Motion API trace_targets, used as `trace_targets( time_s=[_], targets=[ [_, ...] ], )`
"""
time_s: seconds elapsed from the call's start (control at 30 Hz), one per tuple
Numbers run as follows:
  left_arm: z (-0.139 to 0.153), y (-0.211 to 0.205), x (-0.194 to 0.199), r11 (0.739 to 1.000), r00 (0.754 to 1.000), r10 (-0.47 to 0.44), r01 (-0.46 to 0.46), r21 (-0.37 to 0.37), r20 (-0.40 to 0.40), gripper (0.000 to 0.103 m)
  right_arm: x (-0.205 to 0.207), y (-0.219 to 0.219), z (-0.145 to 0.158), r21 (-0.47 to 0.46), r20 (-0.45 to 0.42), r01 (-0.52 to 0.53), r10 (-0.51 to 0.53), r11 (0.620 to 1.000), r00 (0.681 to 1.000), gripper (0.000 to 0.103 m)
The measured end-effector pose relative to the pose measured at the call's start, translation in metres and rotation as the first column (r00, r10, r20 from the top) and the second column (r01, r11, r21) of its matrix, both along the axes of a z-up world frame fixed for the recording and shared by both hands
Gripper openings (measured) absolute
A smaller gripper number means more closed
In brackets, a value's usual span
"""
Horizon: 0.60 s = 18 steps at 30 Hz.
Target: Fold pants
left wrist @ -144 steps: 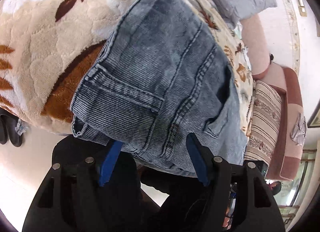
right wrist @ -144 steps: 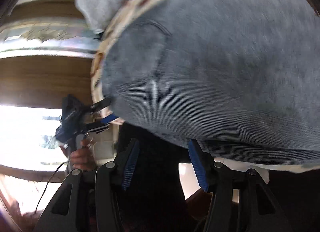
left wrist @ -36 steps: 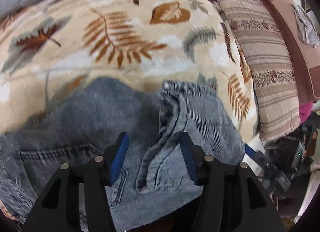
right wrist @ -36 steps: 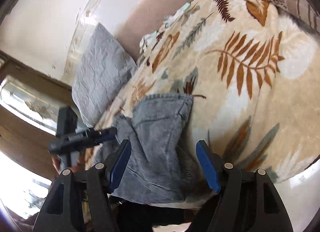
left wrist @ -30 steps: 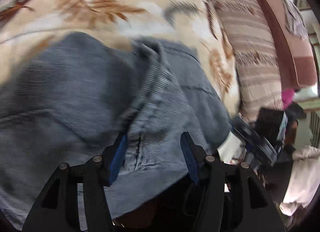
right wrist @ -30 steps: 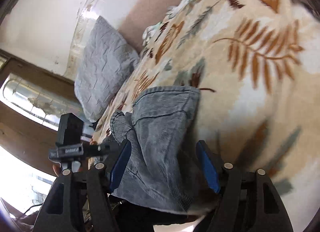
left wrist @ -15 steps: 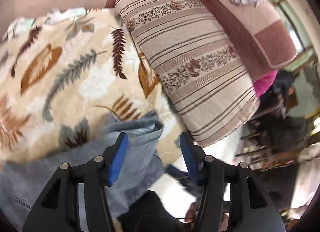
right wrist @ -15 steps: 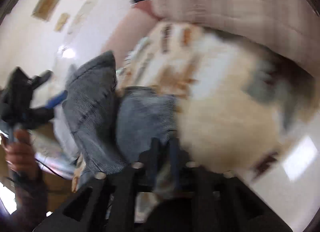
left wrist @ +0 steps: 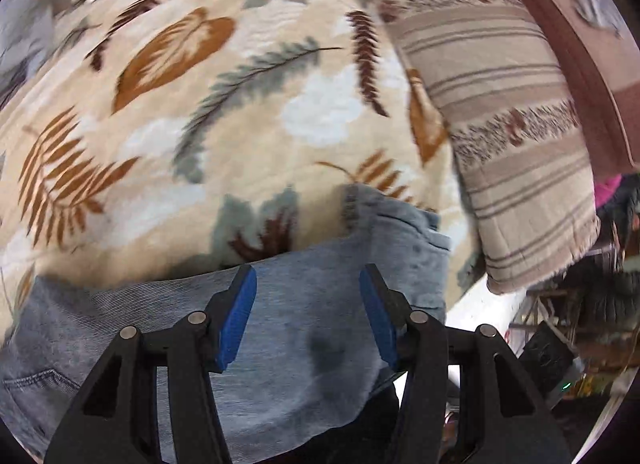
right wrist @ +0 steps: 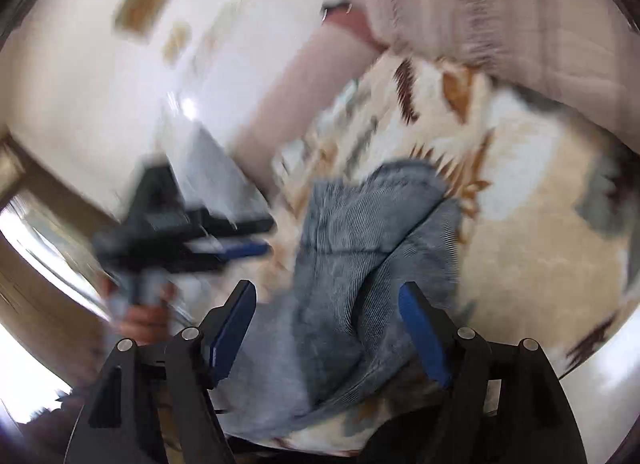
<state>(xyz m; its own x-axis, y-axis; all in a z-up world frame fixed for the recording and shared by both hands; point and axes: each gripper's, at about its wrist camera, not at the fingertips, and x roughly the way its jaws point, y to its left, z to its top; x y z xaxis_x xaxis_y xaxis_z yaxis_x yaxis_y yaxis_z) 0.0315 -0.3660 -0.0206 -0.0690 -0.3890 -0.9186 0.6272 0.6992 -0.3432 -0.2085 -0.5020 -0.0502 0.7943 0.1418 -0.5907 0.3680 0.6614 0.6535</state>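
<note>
The blue denim pants (left wrist: 320, 324) lie folded on a leaf-patterned blanket (left wrist: 240, 104), near its edge. My left gripper (left wrist: 306, 304) hovers over the denim, open, with no cloth pinched between its blue pads. In the blurred right wrist view the pants (right wrist: 360, 256) form a layered, rumpled stack. My right gripper (right wrist: 328, 324) is just above them and its jaws are opening. The cloth lies between the pads but they do not press on it. The left gripper (right wrist: 188, 240) shows at the left there, held by a hand (right wrist: 144, 312).
A striped beige cushion (left wrist: 520, 124) leans at the blanket's right end against a pink sofa arm (left wrist: 592, 76). A grey pillow (right wrist: 216, 180) stands at the far end. Dark clutter (left wrist: 600, 304) fills the floor beyond the blanket's edge.
The right gripper's pads, close together over the denim half a second ago, now stand wide apart. The left gripper has swung across, with more denim beneath it than before.
</note>
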Motion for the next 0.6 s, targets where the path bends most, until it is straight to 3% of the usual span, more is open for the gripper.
trace_targets(
  time_s=[0.03, 0.07, 0.1, 0.13, 0.17, 0.27, 0.33, 0.4, 0.5, 0.6],
  targets=[
    [-0.001, 0.003, 0.003, 1.000, 1.000, 0.010, -0.010, 0.002, -0.006, 0.053, 0.010, 0.004, -0.004, -0.017, -0.027, -0.022, 0.021, 1.000, 0.999, 0.075],
    [-0.002, 0.005, 0.005, 1.000, 1.000, 0.017, -0.017, 0.005, -0.012, 0.053, 0.017, 0.005, -0.009, -0.019, -0.026, -0.036, 0.036, 0.999, 0.999, 0.051],
    [-0.002, 0.007, 0.007, 1.000, 1.000, 0.017, -0.017, 0.006, -0.016, 0.053, 0.018, 0.000, -0.011, 0.015, 0.010, -0.038, 0.038, 0.999, 0.999, 0.005],
    [-0.002, 0.008, 0.007, 1.000, 1.000, 0.011, -0.011, 0.004, -0.018, 0.053, 0.012, -0.008, -0.011, 0.043, 0.037, -0.012, 0.010, 0.999, 0.999, 0.003],
    [0.000, 0.006, 0.006, 1.000, 1.000, -0.012, 0.012, -0.002, -0.012, 0.053, -0.002, -0.019, -0.011, 0.055, 0.059, 0.052, -0.055, 0.997, 0.997, 0.011],
    [0.002, -0.010, 0.002, 0.997, 0.997, -0.079, 0.079, -0.002, 0.012, 0.053, -0.049, -0.056, -0.024, 0.121, 0.018, 0.223, -0.227, 0.967, 0.974, 0.012],
    [-0.002, -0.025, -0.003, 0.995, 0.995, -0.099, 0.099, -0.002, 0.005, 0.056, -0.072, -0.068, -0.035, 0.211, 0.012, 0.253, -0.261, 0.944, 0.965, 0.020],
    [-0.011, -0.041, -0.013, 0.993, 0.991, -0.114, 0.114, -0.012, -0.066, 0.056, -0.084, -0.062, -0.033, 0.258, 0.051, 0.259, -0.281, 0.931, 0.958, 0.049],
    [-0.017, -0.061, -0.042, 0.985, 0.965, -0.165, 0.152, -0.079, -0.204, 0.056, -0.067, -0.037, -0.012, 0.171, 0.133, 0.145, -0.169, 0.974, 0.977, 0.054],
    [-0.012, -0.081, -0.072, 0.973, 0.940, -0.223, 0.199, -0.115, -0.260, 0.056, -0.063, -0.036, -0.014, 0.103, 0.017, 0.179, -0.181, 0.979, 0.983, 0.055]
  ],
)
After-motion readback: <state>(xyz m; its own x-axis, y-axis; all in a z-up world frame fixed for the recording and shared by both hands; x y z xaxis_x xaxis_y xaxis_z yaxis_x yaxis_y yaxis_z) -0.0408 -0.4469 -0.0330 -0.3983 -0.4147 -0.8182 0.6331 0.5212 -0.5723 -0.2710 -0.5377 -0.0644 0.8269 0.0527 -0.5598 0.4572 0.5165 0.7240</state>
